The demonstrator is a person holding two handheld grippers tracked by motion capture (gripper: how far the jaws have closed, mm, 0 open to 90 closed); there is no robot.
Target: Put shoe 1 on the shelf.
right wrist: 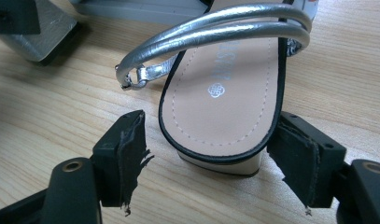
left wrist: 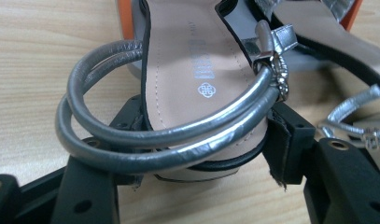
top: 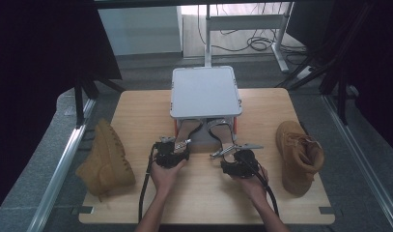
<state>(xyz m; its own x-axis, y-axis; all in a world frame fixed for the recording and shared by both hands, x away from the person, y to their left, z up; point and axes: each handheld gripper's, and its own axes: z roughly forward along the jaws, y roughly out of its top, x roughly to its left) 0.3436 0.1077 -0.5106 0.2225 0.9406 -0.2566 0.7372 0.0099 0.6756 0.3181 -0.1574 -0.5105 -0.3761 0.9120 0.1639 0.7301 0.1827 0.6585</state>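
Two silver strappy sandals lie heel-first toward me, their toes under a grey-white box (top: 205,92) with orange edges. My left gripper (top: 177,146) has its black jaws on both sides of the left sandal's (top: 187,129) heel end. In the left gripper view the left gripper (left wrist: 206,119) presses its pads (left wrist: 277,140) against the left sandal's (left wrist: 187,70) sole, below the looped silver straps (left wrist: 145,140). My right gripper (top: 232,157) sits at the right sandal (top: 223,133). In the right gripper view, the right gripper (right wrist: 213,130) stands open around the right sandal's (right wrist: 225,98) heel, with a gap at the left pad (right wrist: 131,149).
A tan boot (top: 105,159) lies on its side at the wooden table's (top: 146,104) left edge. A second tan boot (top: 298,154) stands at the right. Metal rails run along both sides of the table, and a desk frame with cables stands beyond.
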